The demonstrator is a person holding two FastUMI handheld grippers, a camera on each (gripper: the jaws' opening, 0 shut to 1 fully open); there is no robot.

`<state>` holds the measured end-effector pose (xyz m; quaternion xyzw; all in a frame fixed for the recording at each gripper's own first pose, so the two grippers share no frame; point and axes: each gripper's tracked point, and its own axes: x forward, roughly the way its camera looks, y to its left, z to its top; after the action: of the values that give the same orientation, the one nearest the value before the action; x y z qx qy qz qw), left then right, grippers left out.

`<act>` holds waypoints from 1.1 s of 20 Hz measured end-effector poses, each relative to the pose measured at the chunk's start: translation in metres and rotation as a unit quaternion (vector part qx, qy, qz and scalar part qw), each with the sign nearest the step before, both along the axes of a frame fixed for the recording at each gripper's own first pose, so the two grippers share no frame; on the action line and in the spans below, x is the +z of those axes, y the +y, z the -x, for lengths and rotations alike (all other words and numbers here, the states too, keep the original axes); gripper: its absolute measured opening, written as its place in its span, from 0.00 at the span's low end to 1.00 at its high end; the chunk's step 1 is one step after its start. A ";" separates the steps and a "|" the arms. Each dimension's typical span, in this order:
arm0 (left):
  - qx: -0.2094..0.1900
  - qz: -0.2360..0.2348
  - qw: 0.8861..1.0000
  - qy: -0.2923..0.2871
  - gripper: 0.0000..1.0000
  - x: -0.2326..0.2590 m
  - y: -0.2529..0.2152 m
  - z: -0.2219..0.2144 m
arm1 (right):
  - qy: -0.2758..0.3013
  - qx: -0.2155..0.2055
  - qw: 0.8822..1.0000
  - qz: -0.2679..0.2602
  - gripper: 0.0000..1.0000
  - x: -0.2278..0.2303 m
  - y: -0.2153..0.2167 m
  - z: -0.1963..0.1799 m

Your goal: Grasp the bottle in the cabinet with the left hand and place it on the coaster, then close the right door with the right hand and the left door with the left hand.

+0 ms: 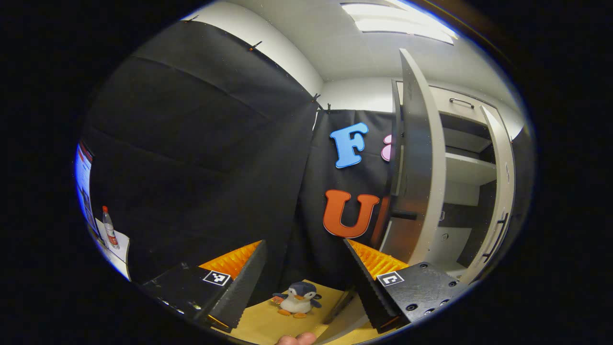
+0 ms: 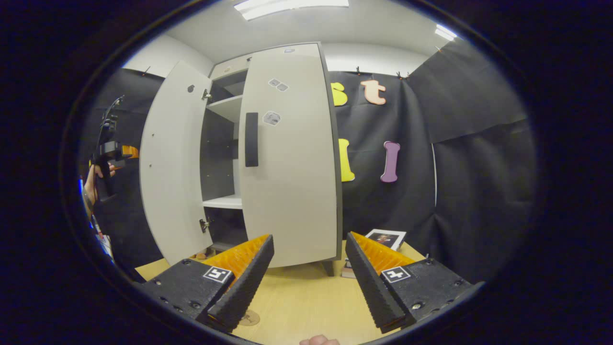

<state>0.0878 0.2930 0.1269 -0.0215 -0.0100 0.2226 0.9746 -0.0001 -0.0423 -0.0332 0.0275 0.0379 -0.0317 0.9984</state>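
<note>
Grippers, we see, both gape wide and empty: left gripper above a plush penguin, right gripper facing the pale grey cabinet's right door.

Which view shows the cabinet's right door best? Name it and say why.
The right gripper view: the right door faces the camera, nearly shut, handle plain. The left gripper view catches that door only edge-on, past the open left door.

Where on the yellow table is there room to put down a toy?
Bare yellow wooden table lies open between the white cabinet and the right tongs. By the framed picture and books it's crowded. The small grey plush penguin takes a spot on the left.
</note>
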 end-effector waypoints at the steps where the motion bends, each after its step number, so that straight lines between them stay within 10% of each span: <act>1: 0.000 0.002 1.000 0.009 0.95 -0.004 -0.001 -0.004 | -0.001 -0.006 1.000 0.002 0.99 0.001 -0.004 0.000; 11: -0.038 -0.006 0.999 0.010 0.94 -0.004 -0.034 -0.008 | -0.002 -0.017 1.000 -0.006 0.99 0.004 -0.020 -0.008; 22: -0.168 -0.014 0.985 0.023 0.95 -0.024 -0.151 -0.053 | 0.006 -0.042 0.999 -0.004 0.99 0.005 -0.038 0.004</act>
<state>0.1411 0.1424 0.1032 -0.0039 0.0130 0.0557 0.9984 -0.0044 -0.0804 -0.0284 0.0327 0.0427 -0.0737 0.9958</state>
